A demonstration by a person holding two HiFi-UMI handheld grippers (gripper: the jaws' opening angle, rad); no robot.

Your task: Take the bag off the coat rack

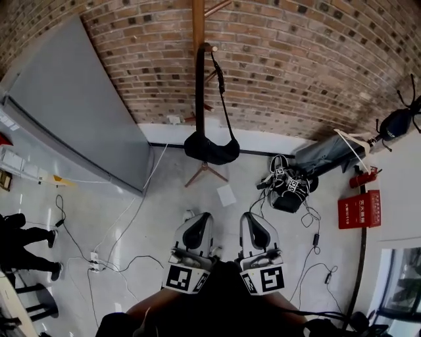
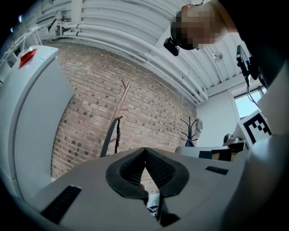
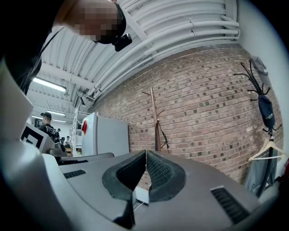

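Bag (image 1: 210, 150) was seen hung on rack (image 1: 198, 33) | left gripper (image 1: 199, 222) fingers were pressed together, nothing held | right gripper (image 1: 254, 222) fingers likewise

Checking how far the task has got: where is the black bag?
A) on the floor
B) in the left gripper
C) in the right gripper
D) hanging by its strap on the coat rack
D: the black bag hangs by its strap from the coat rack; the left gripper and right gripper are shut, empty.
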